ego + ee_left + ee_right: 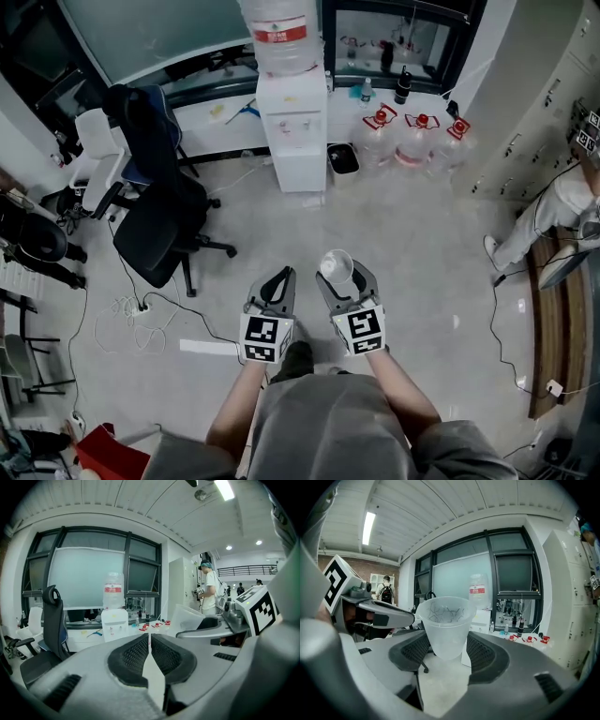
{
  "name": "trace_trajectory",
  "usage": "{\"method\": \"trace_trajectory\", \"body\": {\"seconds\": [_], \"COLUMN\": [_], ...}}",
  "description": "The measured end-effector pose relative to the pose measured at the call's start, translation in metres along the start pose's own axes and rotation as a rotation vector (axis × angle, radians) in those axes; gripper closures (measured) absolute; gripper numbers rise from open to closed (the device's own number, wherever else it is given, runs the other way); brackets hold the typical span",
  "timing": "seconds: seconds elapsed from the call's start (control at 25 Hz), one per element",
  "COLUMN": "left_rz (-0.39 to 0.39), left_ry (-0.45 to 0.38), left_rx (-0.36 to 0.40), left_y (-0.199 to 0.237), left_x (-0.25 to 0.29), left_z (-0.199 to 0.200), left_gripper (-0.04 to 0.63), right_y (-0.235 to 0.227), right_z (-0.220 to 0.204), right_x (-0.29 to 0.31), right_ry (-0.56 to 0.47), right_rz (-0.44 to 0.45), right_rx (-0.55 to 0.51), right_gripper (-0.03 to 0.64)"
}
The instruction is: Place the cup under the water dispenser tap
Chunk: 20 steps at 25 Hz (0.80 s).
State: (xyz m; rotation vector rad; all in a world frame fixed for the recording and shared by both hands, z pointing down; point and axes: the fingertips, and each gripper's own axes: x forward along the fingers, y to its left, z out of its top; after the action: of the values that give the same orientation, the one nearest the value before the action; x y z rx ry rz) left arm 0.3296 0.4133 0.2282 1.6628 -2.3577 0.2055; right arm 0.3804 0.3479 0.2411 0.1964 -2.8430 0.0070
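A clear plastic cup (pixel 446 626) stands upright between the jaws of my right gripper (pixel 446 651), which is shut on it; in the head view the cup (pixel 337 267) rides above that gripper (pixel 345 286). My left gripper (pixel 276 289) is beside it, shut with its pads touching and nothing between them (pixel 150 652). The white water dispenser (pixel 292 127) with a bottle on top stands across the floor ahead, against the window wall, also seen small as the dispenser (pixel 115 624) and the dispenser (pixel 480 616). Both grippers are well short of it.
A black office chair (pixel 159 211) stands at the left of the path. Several water bottles with red caps (pixel 417 139) sit on the floor right of the dispenser, next to a black bin (pixel 343 158). A person (pixel 553 220) is at the right by the cabinets. Cables (pixel 141 314) lie on the floor.
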Motion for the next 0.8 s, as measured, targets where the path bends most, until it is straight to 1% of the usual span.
{"method": "trace_trajectory", "body": {"seconds": [0.28, 0.48, 0.6, 0.8], "left_rz": [-0.052, -0.076, -0.085, -0.095], "left_ry": [0.005, 0.015, 0.021, 0.030], "left_rx": [-0.004, -0.005, -0.012, -0.022], "left_y": [0.064, 0.104, 0.124, 0.147], "left_x": [0.033, 0.053, 0.061, 0.080], "left_z": [0.011, 0.012, 0.011, 0.009], "left_gripper": [0.583, 0.583, 0.583, 0.583], "right_y": [0.005, 0.006, 0.007, 0.002], "right_z": [0.025, 0.031, 0.038, 0.038], "right_x": [0.072, 0.115, 0.135, 0.161], "right_ry": [0.006, 0.009, -0.004, 0.016], "right_rz": [-0.028, -0.053, -0.068, -0.075], "right_rx": [0.004, 0.001, 0.009, 0.014], "right_gripper": [0.365, 0.365, 0.365, 0.365]}}
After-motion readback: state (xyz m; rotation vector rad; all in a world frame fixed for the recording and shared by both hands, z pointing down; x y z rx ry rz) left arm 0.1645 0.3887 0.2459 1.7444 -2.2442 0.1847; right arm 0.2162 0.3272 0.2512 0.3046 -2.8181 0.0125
